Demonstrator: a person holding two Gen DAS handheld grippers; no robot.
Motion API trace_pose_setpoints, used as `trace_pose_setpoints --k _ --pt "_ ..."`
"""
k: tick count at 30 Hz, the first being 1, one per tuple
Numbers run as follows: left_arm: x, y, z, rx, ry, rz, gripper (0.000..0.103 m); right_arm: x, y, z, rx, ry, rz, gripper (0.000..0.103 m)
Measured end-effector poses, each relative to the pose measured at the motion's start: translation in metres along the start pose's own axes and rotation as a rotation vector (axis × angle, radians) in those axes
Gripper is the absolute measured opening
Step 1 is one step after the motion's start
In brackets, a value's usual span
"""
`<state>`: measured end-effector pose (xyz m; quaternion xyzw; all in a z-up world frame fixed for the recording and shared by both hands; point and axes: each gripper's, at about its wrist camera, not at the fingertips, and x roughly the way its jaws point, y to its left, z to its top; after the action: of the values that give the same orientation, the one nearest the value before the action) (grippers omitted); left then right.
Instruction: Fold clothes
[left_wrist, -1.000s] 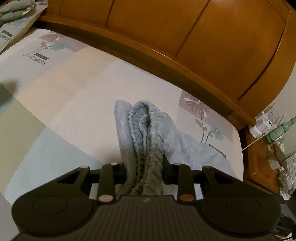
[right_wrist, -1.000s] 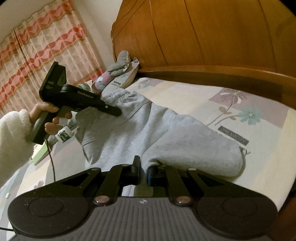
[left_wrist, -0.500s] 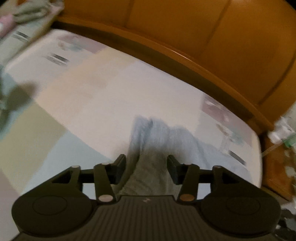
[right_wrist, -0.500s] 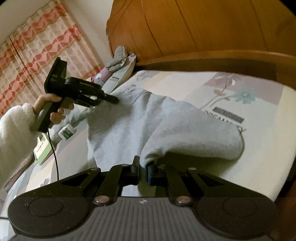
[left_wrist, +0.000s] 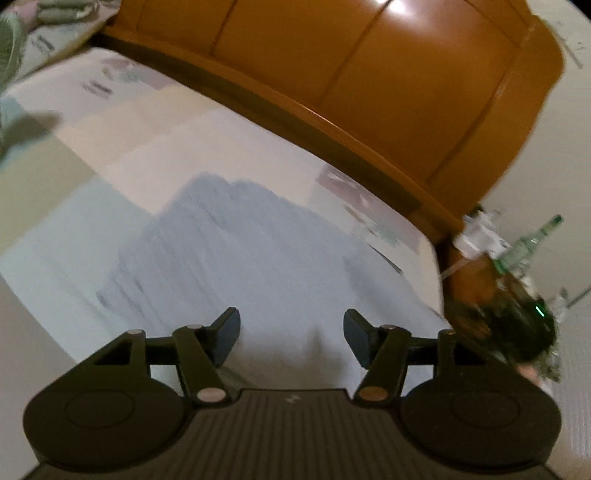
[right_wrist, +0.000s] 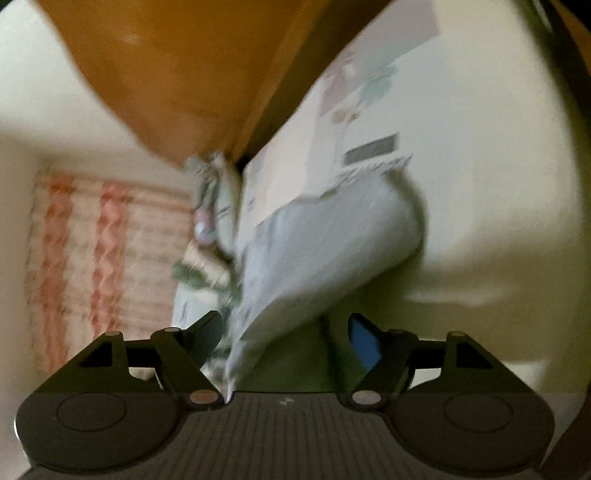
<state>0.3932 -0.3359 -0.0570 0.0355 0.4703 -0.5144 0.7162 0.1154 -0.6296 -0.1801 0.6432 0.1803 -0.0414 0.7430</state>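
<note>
Grey fleece garment (left_wrist: 258, 254) lies folded over on the bed (left_wrist: 110, 155) in my left wrist view; left gripper (left_wrist: 291, 336) is opening wide, nothing pinched. I judge one fold laid, more left. Headboard (left_wrist: 369, 74) bounds the far side.

Right wrist view: right gripper (right_wrist: 284, 339) is opening, fabric loose between the jaws; bed edge near.

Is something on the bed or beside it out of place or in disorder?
Nothing is clearly wrong. The grey garment lies on the bed sheet, released; both grippers' jaws are opening. Only the bedside table looks cluttered, with a green bottle, but blur hides detail.
</note>
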Motion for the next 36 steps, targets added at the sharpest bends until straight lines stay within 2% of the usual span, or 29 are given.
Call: trace_pose_setpoints --k 2,4,5,6,9,11,14,16,18,19,20,22,24,27,30,34,36 --pt "0.002 -0.005 -0.018 0.008 0.000 -0.001 0.064 0.005 0.002 0.005 0.001 -0.036 -0.042 0.078" --pt "0.004 -0.009 -0.032 0.017 0.007 0.001 0.064 0.007 0.009 0.006 -0.038 -0.077 -0.092 0.066" --pt "0.005 -0.010 -0.037 0.020 0.009 0.002 0.064 0.008 0.013 0.007 -0.083 -0.095 -0.125 0.045" --pt "0.005 -0.011 -0.040 0.020 0.008 0.001 0.065 0.008 0.020 0.008 -0.141 -0.114 -0.171 0.030" --pt "0.006 -0.010 -0.046 0.010 0.020 -0.004 0.066 0.009 0.046 0.009 -0.365 -0.178 -0.303 0.019" --pt "0.005 -0.010 -0.050 0.016 0.025 -0.005 0.067 0.005 0.063 0.012 -0.502 -0.217 -0.342 0.015" --pt "0.005 -0.010 -0.054 0.022 0.028 -0.001 0.067 0.002 0.078 0.017 -0.648 -0.257 -0.423 0.015" --pt "0.004 -0.009 -0.054 0.024 0.026 0.010 0.067 0.006 0.067 0.025 -0.633 -0.222 -0.481 0.016" --pt "0.002 -0.008 -0.054 0.025 0.021 0.020 0.067 0.009 0.052 0.031 -0.582 -0.186 -0.534 0.024" --pt "0.001 -0.007 -0.054 0.022 0.015 0.019 0.067 0.006 0.046 0.029 -0.555 -0.177 -0.545 0.025" --pt "0.000 -0.007 -0.054 0.018 0.010 0.018 0.067 0.000 0.041 0.027 -0.521 -0.171 -0.536 0.025" --pt "-0.002 -0.003 -0.053 0.010 -0.001 0.021 0.068 -0.015 0.036 0.019 -0.453 -0.150 -0.463 0.035" --pt "-0.002 0.000 -0.052 -0.001 -0.010 0.037 0.069 -0.025 0.034 0.007 -0.397 -0.113 -0.381 0.049" --pt "-0.001 0.002 -0.051 -0.031 -0.015 0.035 0.069 -0.018 0.031 -0.023 -0.376 0.010 -0.311 0.051" --pt "-0.001 -0.001 -0.054 -0.032 -0.019 0.015 0.069 -0.001 0.025 -0.053 -0.383 0.131 -0.284 0.052" --pt "-0.004 -0.007 -0.058 -0.028 -0.023 -0.004 0.070 0.017 0.027 -0.080 -0.402 0.186 -0.218 0.052" --pt "-0.008 -0.008 -0.058 -0.033 -0.026 -0.008 0.070 0.024 0.030 -0.091 -0.410 0.201 -0.214 0.052"
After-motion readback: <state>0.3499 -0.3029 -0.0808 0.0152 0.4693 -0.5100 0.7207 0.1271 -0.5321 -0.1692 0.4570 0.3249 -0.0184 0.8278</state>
